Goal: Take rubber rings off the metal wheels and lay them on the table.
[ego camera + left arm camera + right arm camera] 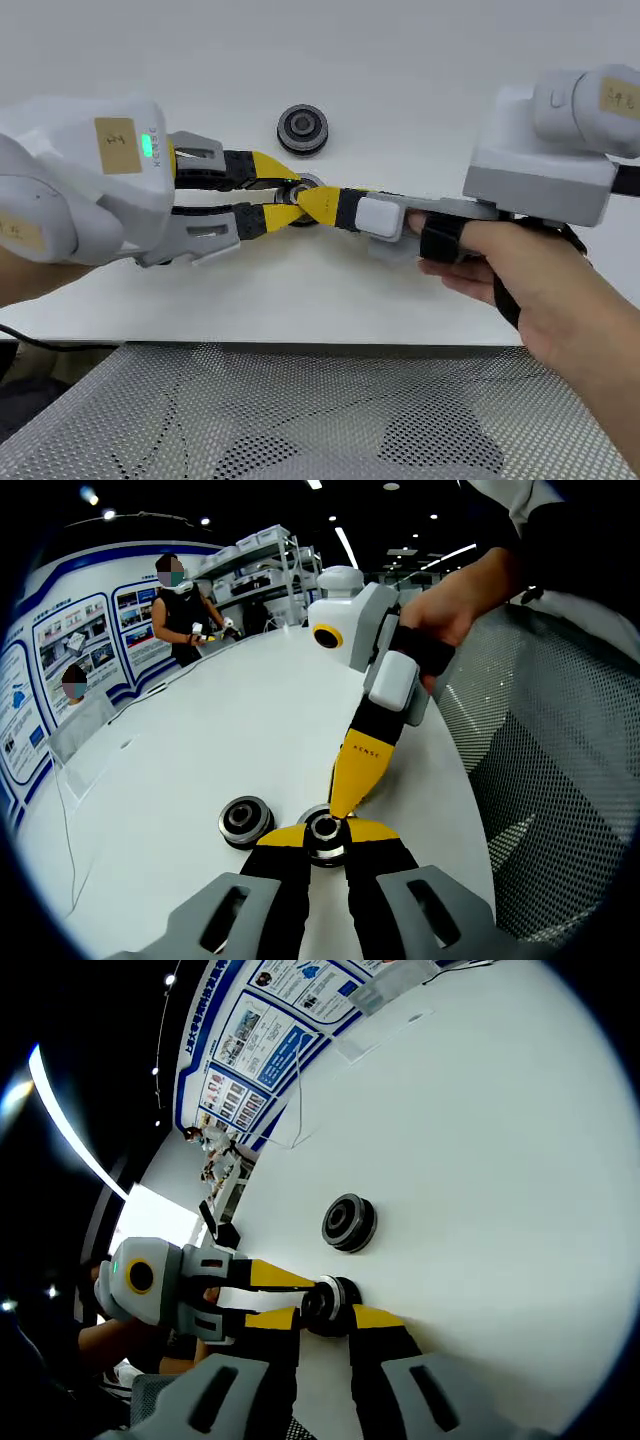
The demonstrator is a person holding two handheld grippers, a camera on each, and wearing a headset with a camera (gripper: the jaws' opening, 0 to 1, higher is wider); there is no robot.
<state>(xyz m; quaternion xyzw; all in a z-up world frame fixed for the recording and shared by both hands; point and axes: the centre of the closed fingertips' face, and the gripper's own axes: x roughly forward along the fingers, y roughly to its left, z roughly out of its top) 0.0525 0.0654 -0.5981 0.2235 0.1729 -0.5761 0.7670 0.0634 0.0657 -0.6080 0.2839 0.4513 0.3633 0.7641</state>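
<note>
White table (450, 100): left gripper (284, 200) and right gripper (316, 203) both clamp the near wheel (325, 832); far wheel (302, 128), 12 o'clock, untouched; no ring laid yet.

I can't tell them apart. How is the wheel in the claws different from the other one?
The pinched wheel is squeezed by the left claw and right claw; the free wheel lies flat on the table, untouched. The pinched wheel is half hidden by yellow tips; the free wheel shows whole. Both are round, dark, with metal middles.
</note>
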